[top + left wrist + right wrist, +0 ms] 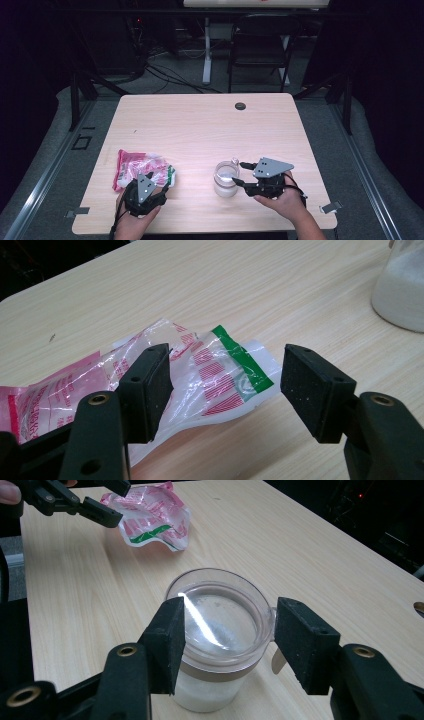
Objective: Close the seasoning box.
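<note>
In the lower middle of the high view, my right hand-held gripper [239, 173] sits at the right side of the clear plastic cup [226, 178], which stands on the table [200, 125] holding a white powder in its lower part. In the right gripper view the cup [220, 630] fills the centre of the frame, and my jaws stand spread wide on either side of its rim; the left pad [167, 642] is right at the cup's wall and the right pad is just clear of it, so I am not clamping it. A small handle shows on the cup's right side.

At the lower left of the high view, my left hand-held gripper [150, 181] hovers at the near edge of the crumpled plastic bag [140, 167], pink and red print with a green stripe, lying flat on the table. In the left gripper view the bag [210, 375] lies between and beyond my jaws, which stand apart, holding nothing. The cup's white base shows at the upper right of that frame.
</note>
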